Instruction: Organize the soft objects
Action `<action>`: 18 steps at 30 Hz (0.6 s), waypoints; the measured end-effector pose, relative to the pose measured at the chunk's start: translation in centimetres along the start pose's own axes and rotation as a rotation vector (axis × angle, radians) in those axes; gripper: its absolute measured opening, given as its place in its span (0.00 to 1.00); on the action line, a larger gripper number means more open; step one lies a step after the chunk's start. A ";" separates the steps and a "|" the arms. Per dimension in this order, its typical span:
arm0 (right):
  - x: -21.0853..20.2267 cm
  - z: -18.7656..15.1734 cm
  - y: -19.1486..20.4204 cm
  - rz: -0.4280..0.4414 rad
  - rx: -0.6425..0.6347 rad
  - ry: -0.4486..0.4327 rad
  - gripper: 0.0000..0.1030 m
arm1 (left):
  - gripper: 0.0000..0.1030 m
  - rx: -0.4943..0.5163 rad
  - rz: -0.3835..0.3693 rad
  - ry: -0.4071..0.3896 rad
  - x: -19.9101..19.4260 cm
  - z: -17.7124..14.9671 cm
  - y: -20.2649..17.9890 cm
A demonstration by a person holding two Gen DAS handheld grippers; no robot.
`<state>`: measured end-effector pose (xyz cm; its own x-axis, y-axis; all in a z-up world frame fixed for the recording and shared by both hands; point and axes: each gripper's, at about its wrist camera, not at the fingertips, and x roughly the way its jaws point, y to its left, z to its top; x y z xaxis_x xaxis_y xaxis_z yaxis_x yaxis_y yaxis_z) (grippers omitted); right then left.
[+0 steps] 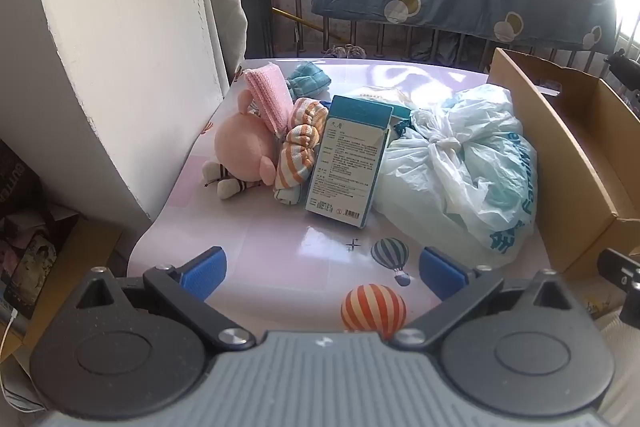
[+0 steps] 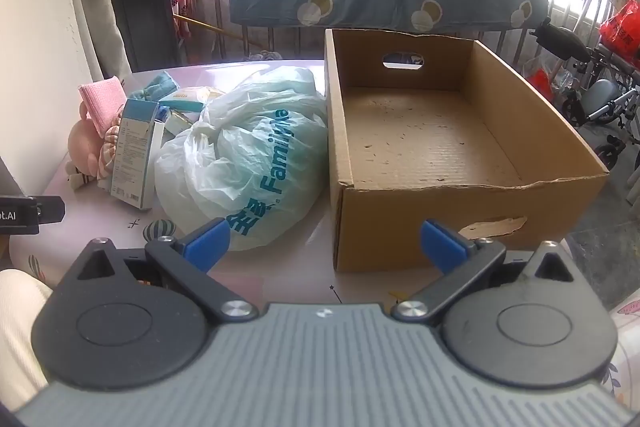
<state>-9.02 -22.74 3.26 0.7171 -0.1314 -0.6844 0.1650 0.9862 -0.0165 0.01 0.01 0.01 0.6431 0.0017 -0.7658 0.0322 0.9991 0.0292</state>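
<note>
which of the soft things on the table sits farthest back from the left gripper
The teal knitted piece, at the table's far edge beside the pink knitted cloth. The pink plush toy and the orange-striped socks lie closer.

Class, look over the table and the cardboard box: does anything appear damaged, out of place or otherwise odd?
Yes. The cardboard box has a torn patch on its near outer wall, and dark specks dot its otherwise empty floor. Among the soft things, a stiff printed carton stands upright beside the tied plastic bag, which looks out of place.
</note>
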 end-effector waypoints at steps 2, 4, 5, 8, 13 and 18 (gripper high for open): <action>0.0 0.1 0.1 -0.005 -0.001 -0.001 0.99 | 1.00 0.002 0.003 0.000 0.1 0.0 0.0; -0.1 0.2 0.2 -0.006 -0.001 -0.002 0.99 | 1.00 0.000 0.005 0.000 0.1 0.0 0.0; -0.1 0.2 0.3 -0.006 -0.001 -0.003 0.99 | 1.00 0.000 0.005 0.000 0.1 0.1 -0.1; -0.1 0.5 0.5 -0.010 0.001 -0.006 0.99 | 1.00 0.004 0.005 -0.002 0.1 0.1 -0.1; -0.5 0.7 1.2 -0.003 -0.009 -0.011 0.99 | 1.00 0.008 0.000 -0.006 0.1 -0.1 0.5; -0.2 0.7 1.1 -0.011 -0.010 -0.008 0.99 | 1.00 0.012 -0.001 -0.004 0.1 -0.2 0.4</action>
<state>-8.57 -21.68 3.89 0.7204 -0.1433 -0.6786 0.1664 0.9856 -0.0315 -0.04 0.38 -0.23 0.6457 0.0002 -0.7636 0.0425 0.9984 0.0362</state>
